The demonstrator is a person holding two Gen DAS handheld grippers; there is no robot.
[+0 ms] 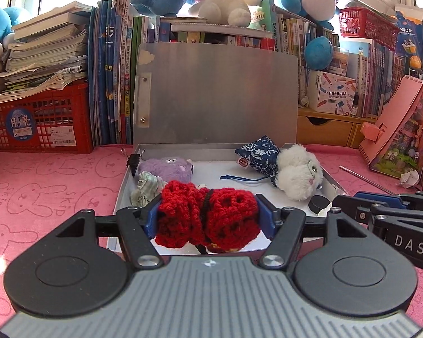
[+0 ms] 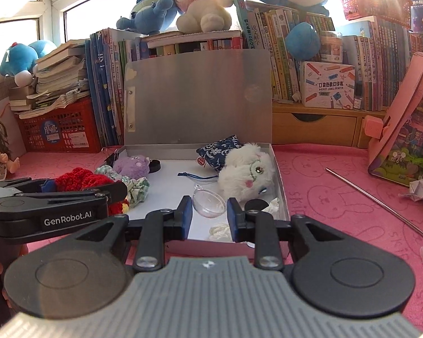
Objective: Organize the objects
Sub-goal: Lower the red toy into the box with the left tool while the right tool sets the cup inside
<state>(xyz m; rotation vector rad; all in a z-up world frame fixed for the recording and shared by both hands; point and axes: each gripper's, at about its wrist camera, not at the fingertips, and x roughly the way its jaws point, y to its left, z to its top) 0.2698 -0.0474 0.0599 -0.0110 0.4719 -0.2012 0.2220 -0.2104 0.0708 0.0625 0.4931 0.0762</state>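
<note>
- The left gripper (image 1: 208,215) has its jaws pinching a red crocheted wool bundle with a black cord around its middle (image 1: 228,208). It hangs over the 6 o'clock edge of the open silver cardboard box (image 1: 183,149), which lies on the pink counter (image 1: 42,191).
- The bundle looks light and very soft – it squashes between the pads. A hold across the middle, near the cord, seems safest, since loose loops could catch on the pads at release.
- The right gripper (image 2: 209,211) has its jaws set on both sides of a clear plastic half-sphere (image 2: 208,201) and appears to pinch it, above the box's 5 o'clock corner.
- This shell is probably stiff, smooth and slippery – and may crack if it is squeezed hard.
- Inside the box, a purple plush toy (image 1: 166,166) lies at 10 o'clock and a fluffy white plush toy (image 1: 299,171) at 3 o'clock. Bare floor is left at the centre.
</note>
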